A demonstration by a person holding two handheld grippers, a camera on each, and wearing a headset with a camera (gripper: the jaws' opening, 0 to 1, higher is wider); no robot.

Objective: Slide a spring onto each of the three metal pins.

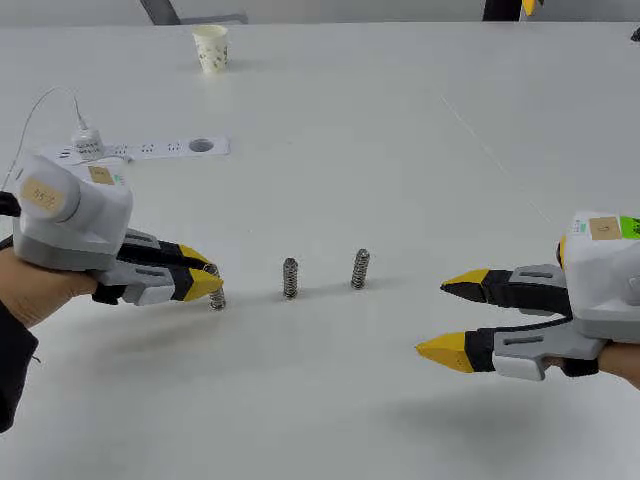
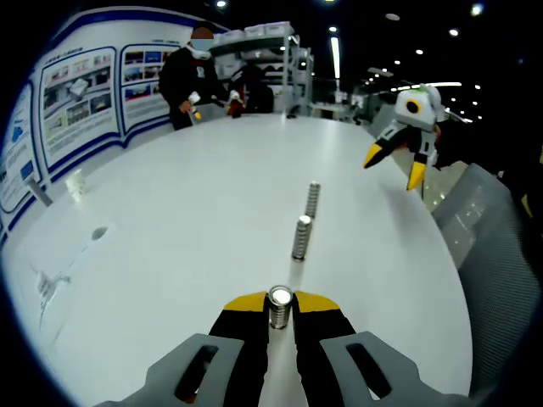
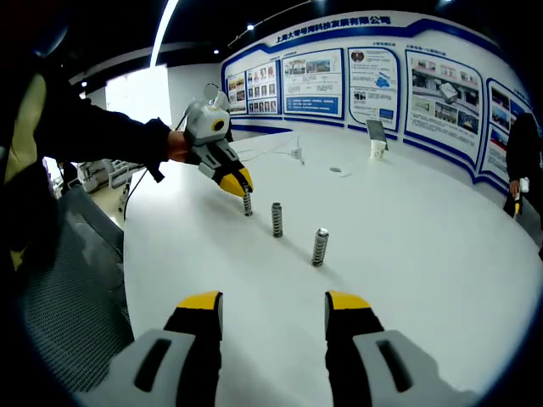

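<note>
Three short metal pins stand in a row on the white table, each with a coil spring around it. My left gripper is shut on the leftmost spring; in the left gripper view its yellow tips hug that spring just under the pin's shiny top. The middle spring and the right spring stand free. To their right my right gripper hovers open, with nothing between its jaws. From there the row of springs runs toward the left gripper.
A paper cup stands at the far edge of the table. A white power strip with a plugged cable lies behind my left hand. A mesh chair sits beside the table, and people stand at its far end.
</note>
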